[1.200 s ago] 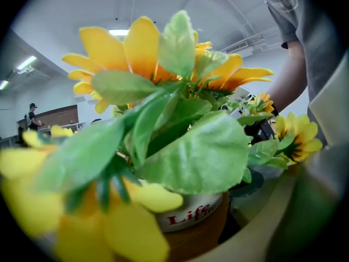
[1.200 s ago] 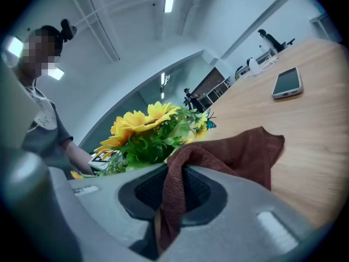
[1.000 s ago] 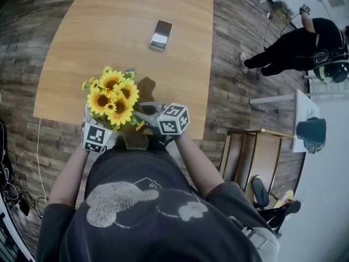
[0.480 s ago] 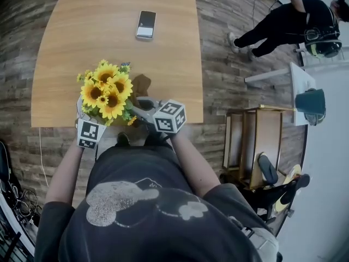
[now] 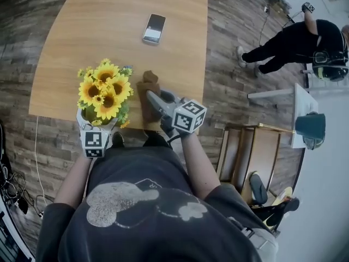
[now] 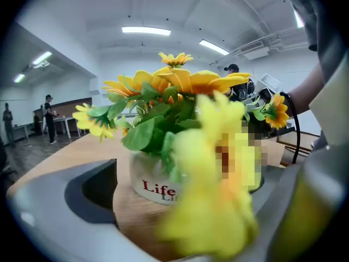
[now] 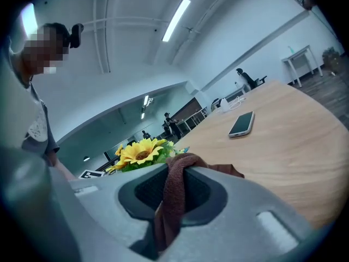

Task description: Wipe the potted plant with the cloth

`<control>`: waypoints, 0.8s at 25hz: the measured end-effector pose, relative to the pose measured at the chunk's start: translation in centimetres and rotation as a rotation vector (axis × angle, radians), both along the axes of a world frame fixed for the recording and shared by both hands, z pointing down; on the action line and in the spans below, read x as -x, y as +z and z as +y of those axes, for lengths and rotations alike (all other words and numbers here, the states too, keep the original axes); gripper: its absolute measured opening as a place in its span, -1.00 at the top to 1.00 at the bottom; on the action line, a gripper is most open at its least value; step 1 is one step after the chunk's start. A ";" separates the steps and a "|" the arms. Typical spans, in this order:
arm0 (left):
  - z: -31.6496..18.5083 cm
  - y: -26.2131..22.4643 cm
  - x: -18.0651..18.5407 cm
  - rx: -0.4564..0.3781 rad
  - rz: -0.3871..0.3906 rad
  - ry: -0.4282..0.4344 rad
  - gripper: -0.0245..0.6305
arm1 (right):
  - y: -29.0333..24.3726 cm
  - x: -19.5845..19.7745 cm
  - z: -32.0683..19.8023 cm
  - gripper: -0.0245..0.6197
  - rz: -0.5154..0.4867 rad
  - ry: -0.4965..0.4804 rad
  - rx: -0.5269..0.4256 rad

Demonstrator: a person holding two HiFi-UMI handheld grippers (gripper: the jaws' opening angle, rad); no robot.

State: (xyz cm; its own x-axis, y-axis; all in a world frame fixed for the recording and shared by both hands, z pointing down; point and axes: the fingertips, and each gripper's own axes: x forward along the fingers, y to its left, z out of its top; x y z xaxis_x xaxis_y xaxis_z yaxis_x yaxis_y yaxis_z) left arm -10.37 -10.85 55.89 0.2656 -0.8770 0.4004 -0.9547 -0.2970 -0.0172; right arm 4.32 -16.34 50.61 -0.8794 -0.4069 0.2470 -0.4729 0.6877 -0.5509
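1. sunflowers, plastic-looking, with yellow petals and green leaves, fill the potted plant (image 5: 103,91), which stands near the table's (image 5: 98,26) 6 o'clock edge in the head view.
2. its pot (image 6: 155,182) is a round, glossy white cup with red lettering, upright on the pale wood-grain top.
3. left gripper (image 6: 191,195) has its grey moulded jaws spread wide, the pot standing between them; a strip of bare wood shows between the pot and the jaw at 9 o'clock, and a blurred yellow bloom hides the other side.
4. right gripper (image 7: 172,201) has its jaws pressed together on the cloth (image 5: 146,91), a brown, nubbly terry piece that is bunched into a fold over the jaw tops and hangs down between them.
5. in the head view the cloth sits just at 3 o'clock of the blooms, low over the table.
6. phone (image 5: 154,28), flat, dark and rectangular, lies at 12 o'clock of the cloth, well apart.
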 end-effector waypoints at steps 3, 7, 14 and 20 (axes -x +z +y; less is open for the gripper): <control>0.1 0.0 -0.6 0.017 0.012 -0.136 -1.00 | -0.7 -1.2 -1.5 0.78 -0.011 -0.047 -0.004; -0.2 -0.4 -0.9 0.012 0.034 -0.343 -1.00 | -1.4 -2.1 -2.4 0.78 -0.026 -0.117 -0.008; -1.8 -0.4 -0.9 0.015 -0.002 -0.657 -0.99 | -1.9 -3.9 -3.3 0.78 -0.049 -0.249 -0.002; -2.4 -0.3 0.4 -0.009 -0.039 -0.752 -0.74 | -1.3 -4.2 -2.9 0.78 -0.040 -0.329 -0.012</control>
